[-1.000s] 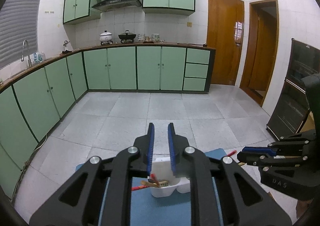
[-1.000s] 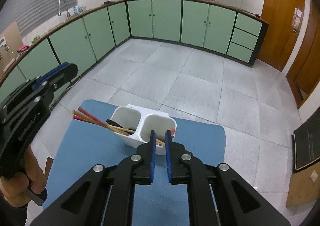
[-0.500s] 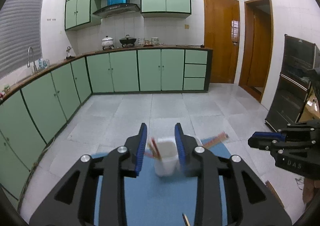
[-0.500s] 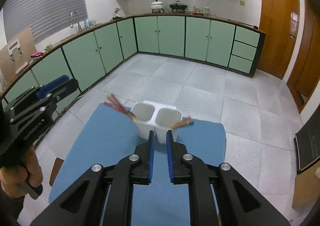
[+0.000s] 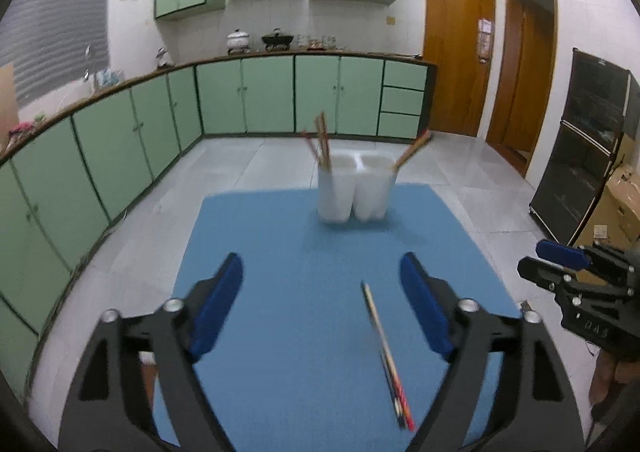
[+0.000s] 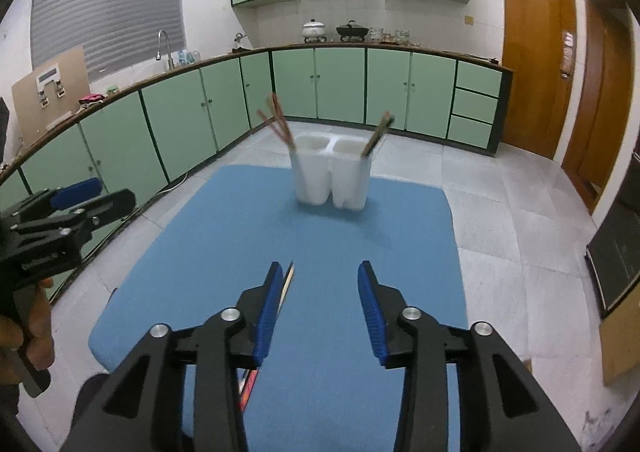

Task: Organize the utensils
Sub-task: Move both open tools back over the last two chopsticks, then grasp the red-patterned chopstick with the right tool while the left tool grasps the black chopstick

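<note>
Grey "DAS" lettering marked our right gripper [image 5: 560, 264]; short of the white holder [image 5: 354, 190], both it and our left gripper [image 5: 320, 280] were opening, holding nothing.

Both handheld tools are matte black plastic with angular, cut-out arms. The left claw [image 5: 321, 276] carries deep blue, ribbed rubber pads [image 5: 216, 306] on the inner faces of its two fingers, and round silver screws [image 5: 173, 305] sit at the linkage pivots behind them. The right claw [image 6: 319, 284] is built the same way: blue ribbed pads [image 6: 370, 314], silver pivot screws [image 6: 411, 313], triangular openings in the black arms. Seen from the side, each tool shows small screws along its body and pale embossed lettering [image 6: 38, 261], too blurred to read. A hand [image 6: 34, 326] wraps the black grip below the left claw.
</note>
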Demonstrator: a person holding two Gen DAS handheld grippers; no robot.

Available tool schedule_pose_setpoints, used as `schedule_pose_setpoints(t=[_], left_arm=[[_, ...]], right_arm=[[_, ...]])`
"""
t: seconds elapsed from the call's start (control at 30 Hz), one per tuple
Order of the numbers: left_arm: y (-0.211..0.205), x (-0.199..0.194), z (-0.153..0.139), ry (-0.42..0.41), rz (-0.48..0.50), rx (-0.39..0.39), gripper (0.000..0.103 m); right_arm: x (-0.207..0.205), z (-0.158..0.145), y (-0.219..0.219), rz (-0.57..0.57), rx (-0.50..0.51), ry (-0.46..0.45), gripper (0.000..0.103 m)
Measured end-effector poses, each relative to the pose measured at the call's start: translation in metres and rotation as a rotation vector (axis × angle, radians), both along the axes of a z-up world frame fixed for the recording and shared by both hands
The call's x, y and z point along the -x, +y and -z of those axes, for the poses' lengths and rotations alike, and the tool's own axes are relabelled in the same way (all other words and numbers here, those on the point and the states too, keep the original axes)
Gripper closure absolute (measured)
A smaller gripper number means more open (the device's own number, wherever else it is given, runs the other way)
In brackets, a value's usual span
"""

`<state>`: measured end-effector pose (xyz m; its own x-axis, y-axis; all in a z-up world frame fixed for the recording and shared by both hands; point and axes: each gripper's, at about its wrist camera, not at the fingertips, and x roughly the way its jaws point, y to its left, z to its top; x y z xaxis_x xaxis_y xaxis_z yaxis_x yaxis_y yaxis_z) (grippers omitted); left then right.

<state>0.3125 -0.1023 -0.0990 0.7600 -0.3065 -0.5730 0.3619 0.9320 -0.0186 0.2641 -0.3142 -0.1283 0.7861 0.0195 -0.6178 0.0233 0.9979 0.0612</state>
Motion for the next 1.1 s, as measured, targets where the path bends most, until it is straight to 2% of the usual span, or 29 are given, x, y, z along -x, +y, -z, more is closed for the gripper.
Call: schedule_pose_setpoints(t=[0.23,0.33,0.5,0.7,0.93,1.03,1.1], left_arm=[[0.031,0.041,0.063,0.129,-0.028,0.019,0.015],[0.039,0.050,0.083,0.157,-0.044,0.016,0.012],[0.036,0.066,0.113,0.182,-0.034,-0.044,0.009],[0.040,0.066,0.126,0.209,-0.027,-0.031,0.008],[0.039,0.061,0.132,0.222,-0.034,-0.023,0.008],[0.037,0.060,0.134,0.229,-0.036,-0.021,0.008],[0.035,0.059,0.134,0.229,-0.037,-0.022,0.008]], right_arm=[[0.054,0.081,0.038,-0.007,0.019,0.019,0.061],[0.067,0.114,0.056,-0.021,0.021,0.046,0.057],[0.068,0.156,0.083,-0.048,0.009,0.094,0.057],[0.056,0.174,0.091,-0.041,0.013,0.107,0.056],[0.049,0.176,0.083,-0.020,0.014,0.088,0.057],[0.050,0.178,0.082,-0.015,0.017,0.084,0.069],[0.050,0.178,0.080,-0.016,0.012,0.086,0.085]])
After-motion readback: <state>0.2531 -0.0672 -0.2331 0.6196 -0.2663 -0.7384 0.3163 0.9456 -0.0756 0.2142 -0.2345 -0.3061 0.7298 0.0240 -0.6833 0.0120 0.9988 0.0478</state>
